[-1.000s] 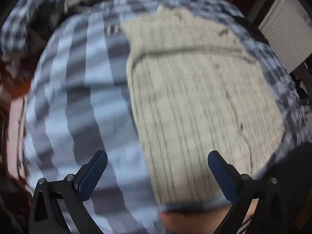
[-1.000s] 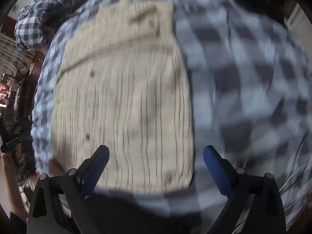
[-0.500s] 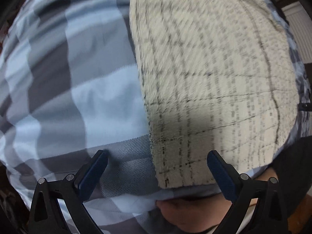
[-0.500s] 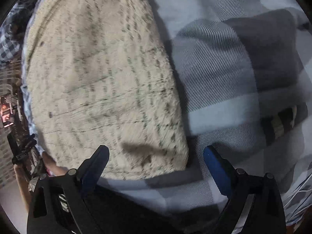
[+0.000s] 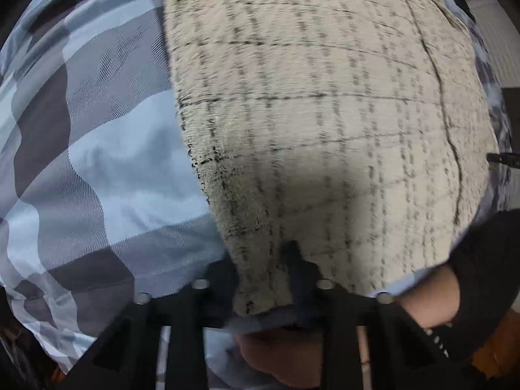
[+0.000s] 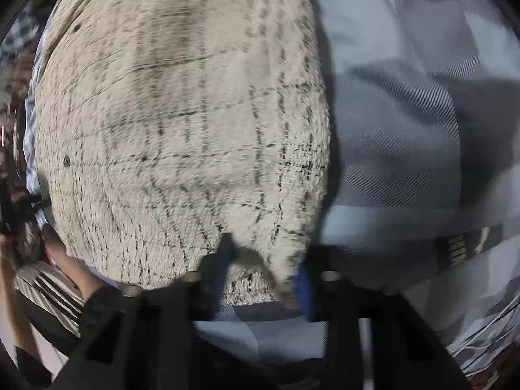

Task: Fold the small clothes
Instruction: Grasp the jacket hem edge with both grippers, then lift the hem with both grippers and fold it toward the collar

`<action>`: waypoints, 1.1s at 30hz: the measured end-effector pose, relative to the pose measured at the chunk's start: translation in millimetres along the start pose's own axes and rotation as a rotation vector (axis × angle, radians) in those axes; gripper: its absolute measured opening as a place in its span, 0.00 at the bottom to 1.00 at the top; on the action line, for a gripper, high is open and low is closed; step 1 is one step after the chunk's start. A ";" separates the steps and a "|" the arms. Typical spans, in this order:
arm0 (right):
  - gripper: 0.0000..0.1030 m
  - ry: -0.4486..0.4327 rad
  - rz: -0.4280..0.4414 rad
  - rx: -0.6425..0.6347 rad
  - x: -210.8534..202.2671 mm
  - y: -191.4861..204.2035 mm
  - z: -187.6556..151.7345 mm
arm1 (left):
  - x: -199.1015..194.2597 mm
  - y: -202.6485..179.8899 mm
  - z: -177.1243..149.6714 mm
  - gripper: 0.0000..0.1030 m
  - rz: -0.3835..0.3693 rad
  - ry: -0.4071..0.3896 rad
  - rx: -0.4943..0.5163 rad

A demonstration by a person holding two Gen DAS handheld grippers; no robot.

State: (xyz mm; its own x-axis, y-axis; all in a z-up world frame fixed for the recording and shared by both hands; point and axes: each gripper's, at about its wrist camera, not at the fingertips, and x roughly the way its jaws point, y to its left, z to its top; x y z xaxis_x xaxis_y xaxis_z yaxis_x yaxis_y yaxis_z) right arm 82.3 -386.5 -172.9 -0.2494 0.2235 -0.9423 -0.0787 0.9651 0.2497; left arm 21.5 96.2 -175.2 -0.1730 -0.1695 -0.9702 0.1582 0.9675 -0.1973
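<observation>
Both claws clamped on the cream garment's near hem

The left claw (image 5: 265, 279) and right claw (image 6: 260, 273) have just been closing, each pinching a near corner of the cream knit garment (image 5: 325, 113), which spreads ahead of them on a blue-grey checked cloth (image 5: 97, 162)

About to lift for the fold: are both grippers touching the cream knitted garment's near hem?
Touching. Each wrist view shows it: the left gripper and right gripper have just closed, pinching the cream knitted garment hem.
</observation>
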 end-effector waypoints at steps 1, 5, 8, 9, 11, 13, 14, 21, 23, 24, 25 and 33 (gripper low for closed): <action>0.17 -0.005 -0.013 -0.016 -0.4 3.2 0.2 | -2.3 -3.4 -0.8 0.12 -0.004 -0.001 0.010; 0.05 -0.026 -0.020 -0.056 -9.4 9.6 -0.2 | -25.2 -9.9 -4.8 0.08 -0.109 -0.061 -0.032; 0.05 -0.074 0.039 -0.027 -22.4 8.1 -10.8 | -47.9 -8.8 -12.2 0.07 -0.206 -0.124 -0.075; 0.05 -0.092 0.056 -0.023 -26.3 6.7 -13.5 | -53.4 -9.1 -12.7 0.07 -0.222 -0.137 -0.081; 0.05 -0.112 0.098 -0.016 -30.1 5.5 -17.4 | -57.9 -9.2 -13.4 0.07 -0.239 -0.153 -0.082; 0.04 -0.137 0.139 -0.012 -35.1 12.9 -27.6 | -62.9 -6.8 -16.3 0.06 -0.237 -0.158 -0.066; 0.04 -0.148 0.167 -0.017 -37.2 18.2 -30.6 | -63.4 -11.6 -19.5 0.05 -0.232 -0.164 -0.051; 0.03 -0.343 0.558 0.019 -85.9 19.9 -65.0 | -112.9 9.5 -39.4 0.04 -0.323 -0.296 -0.058; 0.03 -0.429 0.667 0.032 -97.7 16.4 -70.1 | -130.0 8.2 -47.2 0.04 -0.349 -0.353 -0.054; 0.02 -0.477 0.707 0.028 -101.7 20.2 -74.8 | -136.8 6.0 -51.1 0.04 -0.350 -0.379 -0.053; 0.02 -0.515 0.744 0.030 -103.8 24.4 -80.3 | -139.3 5.4 -52.8 0.04 -0.353 -0.388 -0.065; 0.02 -0.729 1.168 0.130 -95.5 27.4 -119.2 | -171.5 10.4 -86.8 0.04 -0.484 -0.498 -0.118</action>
State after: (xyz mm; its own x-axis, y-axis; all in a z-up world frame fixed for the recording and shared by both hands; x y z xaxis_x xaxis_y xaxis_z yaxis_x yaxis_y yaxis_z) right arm -11.1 -397.7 -49.4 0.4517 0.8847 -0.1154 -0.0759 0.1670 0.9830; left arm -31.5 151.6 1.3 0.2727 -0.6242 -0.7321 0.0640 0.7710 -0.6336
